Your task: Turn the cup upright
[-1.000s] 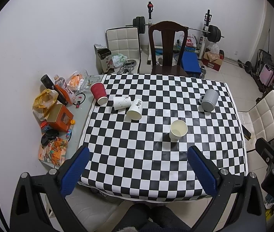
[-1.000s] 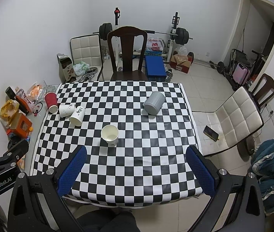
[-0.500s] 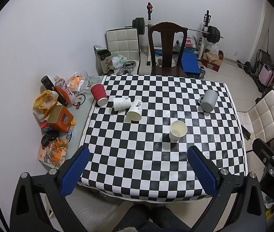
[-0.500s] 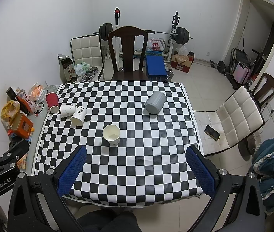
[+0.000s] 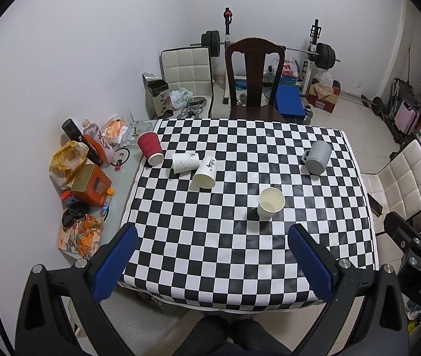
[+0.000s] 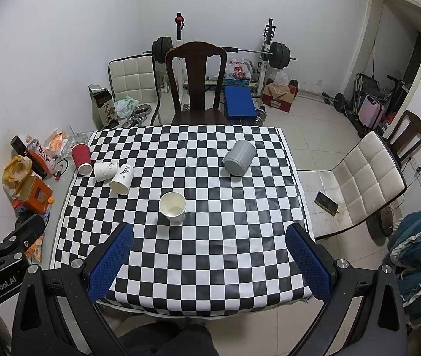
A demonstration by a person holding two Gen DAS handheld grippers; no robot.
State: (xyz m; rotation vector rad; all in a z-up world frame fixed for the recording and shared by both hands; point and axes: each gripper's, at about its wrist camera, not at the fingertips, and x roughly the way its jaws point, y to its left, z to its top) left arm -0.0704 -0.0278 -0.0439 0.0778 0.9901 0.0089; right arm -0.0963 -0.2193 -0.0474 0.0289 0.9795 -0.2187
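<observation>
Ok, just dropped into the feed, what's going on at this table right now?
Nobody is handling anything yet. Both pairs of tongs, left and right, hang open above the near edge of the checkered table, holding nothing. One cream paper cup already stands upright in the middle. Still to flip: a grey mug mouth-down at the far right, plus a red paper cup and two white paper cups tipped over at the far left.

**Non-task items in view**

A dark wooden chair (image 6: 196,83) stands at the far edge of the checkered tablecloth (image 6: 210,255). A barbell rack (image 6: 225,48) stands against the back wall. A white padded chair (image 6: 364,178) sits beside the table; a phone (image 6: 326,203) lies on the floor near it.
</observation>
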